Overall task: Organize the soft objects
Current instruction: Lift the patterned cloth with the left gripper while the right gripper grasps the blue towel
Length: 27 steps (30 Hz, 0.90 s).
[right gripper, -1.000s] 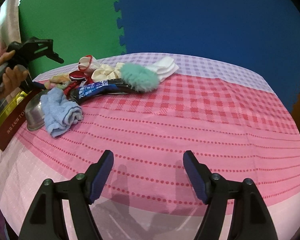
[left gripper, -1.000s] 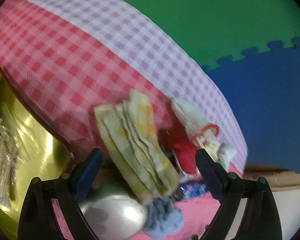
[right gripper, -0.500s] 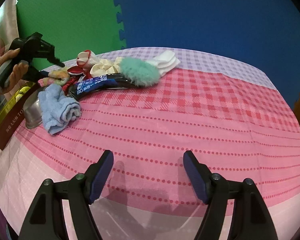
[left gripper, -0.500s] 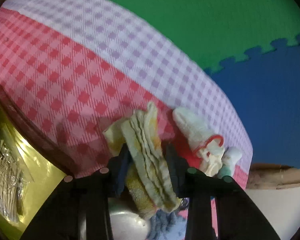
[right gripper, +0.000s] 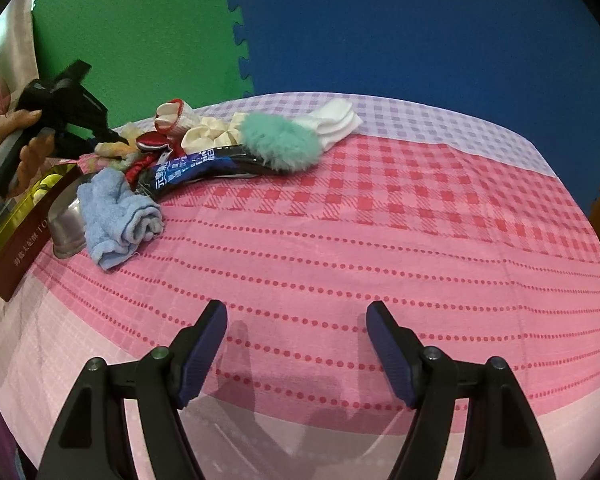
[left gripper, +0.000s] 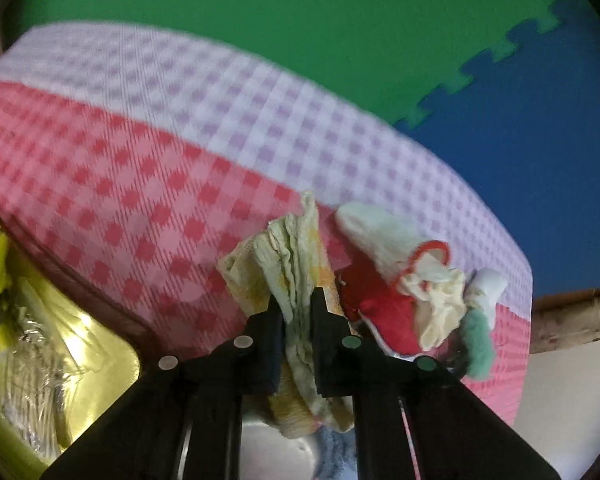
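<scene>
While the right gripper (right gripper: 294, 344) hovers spread over bare tablecloth (right gripper: 380, 240), the left gripper (left gripper: 297, 304) has just been closing and now pinches the folded yellow-and-white cloth (left gripper: 296, 256) at the pile's edge, beside a red-trimmed sock (left gripper: 384, 236).

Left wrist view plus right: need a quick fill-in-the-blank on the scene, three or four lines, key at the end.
1. The left tongs are shut on a folded ____ cloth.
2. The right tongs are ____, with nothing between them.
3. The blue towel leans against a metal ____.
4. The fluffy teal pom lies next to the ____ socks.

Missing words: yellow; open; bowl; white
</scene>
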Available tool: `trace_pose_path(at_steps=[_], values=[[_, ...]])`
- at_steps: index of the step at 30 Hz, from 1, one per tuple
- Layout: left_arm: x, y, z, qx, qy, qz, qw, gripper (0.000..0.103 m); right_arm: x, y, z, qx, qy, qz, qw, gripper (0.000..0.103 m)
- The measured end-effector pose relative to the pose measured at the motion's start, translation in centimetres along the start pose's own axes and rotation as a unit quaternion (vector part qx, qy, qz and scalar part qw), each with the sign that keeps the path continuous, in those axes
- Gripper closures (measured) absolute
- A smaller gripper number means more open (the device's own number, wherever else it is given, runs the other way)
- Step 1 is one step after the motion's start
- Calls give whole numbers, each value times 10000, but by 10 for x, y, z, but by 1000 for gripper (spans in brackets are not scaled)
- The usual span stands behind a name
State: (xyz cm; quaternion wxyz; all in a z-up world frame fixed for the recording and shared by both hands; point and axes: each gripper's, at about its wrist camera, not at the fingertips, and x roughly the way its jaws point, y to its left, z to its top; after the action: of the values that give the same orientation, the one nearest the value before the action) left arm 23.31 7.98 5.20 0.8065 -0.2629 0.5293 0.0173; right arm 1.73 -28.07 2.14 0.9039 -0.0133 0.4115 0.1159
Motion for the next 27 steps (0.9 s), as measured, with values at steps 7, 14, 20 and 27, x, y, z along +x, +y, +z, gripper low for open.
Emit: trace_pose_path(at_steps=[7,14,20,27], values=[[-56,-5,-29,43,-659,-244,9975,93,-1,0,0,28,-19,17,10000,29],[-97,15,-70,-42,-656,-689,9955,93,-4,-1,-1,24,-98,85,9999,29],[-121,31,-106,-27,-596,-809,9949,93,-11,13,1,-316,-204,606,9975,29],[-149,55,-138,-121,-572,-904,9942,93,-15,87,38,-1329,-329,1371,9811,29]])
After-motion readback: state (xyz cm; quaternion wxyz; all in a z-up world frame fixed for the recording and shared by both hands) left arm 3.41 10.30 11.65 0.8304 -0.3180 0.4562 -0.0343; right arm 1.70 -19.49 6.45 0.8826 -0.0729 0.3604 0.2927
